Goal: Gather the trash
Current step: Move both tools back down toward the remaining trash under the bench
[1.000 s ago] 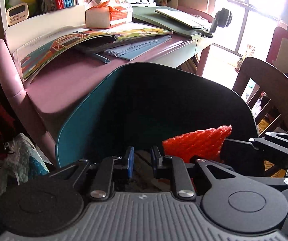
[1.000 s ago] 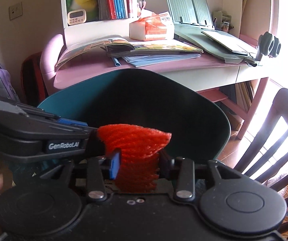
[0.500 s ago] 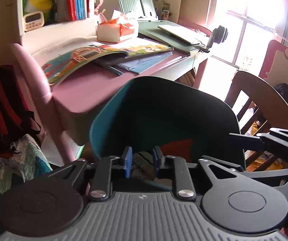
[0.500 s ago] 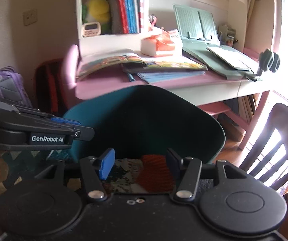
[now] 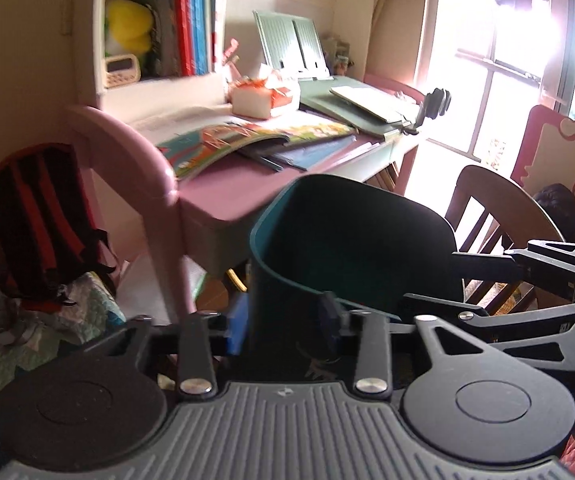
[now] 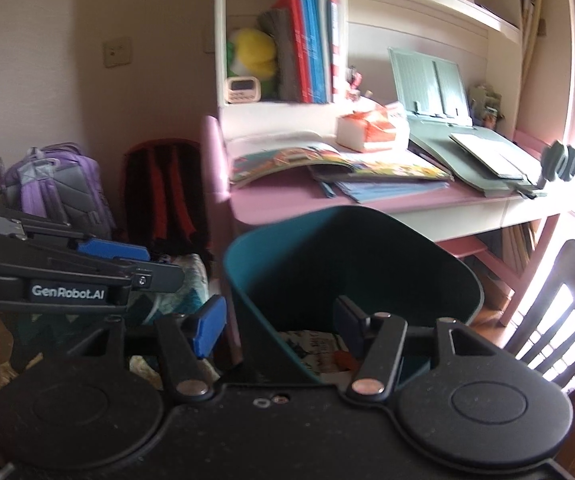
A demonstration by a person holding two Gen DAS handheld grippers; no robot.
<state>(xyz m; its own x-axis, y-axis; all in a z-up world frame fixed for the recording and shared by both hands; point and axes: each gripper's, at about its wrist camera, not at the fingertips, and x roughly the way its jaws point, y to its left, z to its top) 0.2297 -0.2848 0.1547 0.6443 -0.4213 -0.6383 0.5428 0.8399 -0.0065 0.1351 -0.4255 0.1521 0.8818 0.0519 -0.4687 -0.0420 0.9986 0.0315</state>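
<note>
Bin (image 6: 351, 264) rim sits between both grippers' empty, opening jaws, desk edge (image 6: 387, 208) just behind.

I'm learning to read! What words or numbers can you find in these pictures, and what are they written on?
"GenRobot.AI" – white letters on the black side of the left gripper, seen from the right wrist camera.
Too blurred to read: the spines of the books on the shelf, the display of the small timer, the print on the orange and white box, the open picture book, and the paper inside the teal bin.
</note>
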